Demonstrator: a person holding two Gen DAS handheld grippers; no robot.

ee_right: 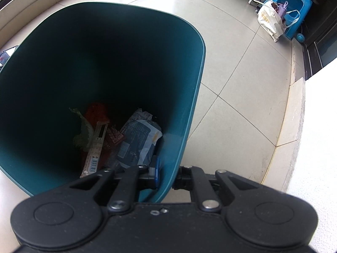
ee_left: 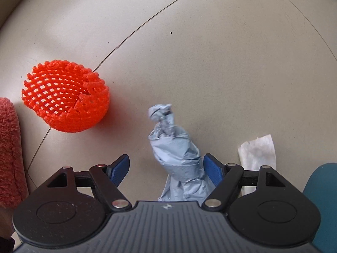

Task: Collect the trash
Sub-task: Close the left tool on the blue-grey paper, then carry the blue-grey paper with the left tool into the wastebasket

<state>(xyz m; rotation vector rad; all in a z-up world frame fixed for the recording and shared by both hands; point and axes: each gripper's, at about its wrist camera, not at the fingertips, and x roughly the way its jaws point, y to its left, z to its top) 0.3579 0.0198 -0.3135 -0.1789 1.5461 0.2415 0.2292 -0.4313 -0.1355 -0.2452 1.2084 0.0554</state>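
In the left wrist view my left gripper (ee_left: 167,166) is open just above the tiled floor. A crumpled blue-grey glove (ee_left: 175,154) lies between its blue fingers, close to the right one. An orange foam net (ee_left: 66,98) sits to the left, a white tissue (ee_left: 258,150) to the right. In the right wrist view my right gripper (ee_right: 168,174) is shut on the near rim of a teal trash bin (ee_right: 189,97). Wrappers and packets (ee_right: 118,139) lie at the bin's bottom.
A pink fuzzy cloth (ee_left: 9,154) is at the left edge. The bin's teal edge (ee_left: 322,200) shows at lower right. Far off stand a blue stool (ee_right: 289,8) with a white bag (ee_right: 270,20). A raised stone step (ee_right: 292,116) runs along the right.
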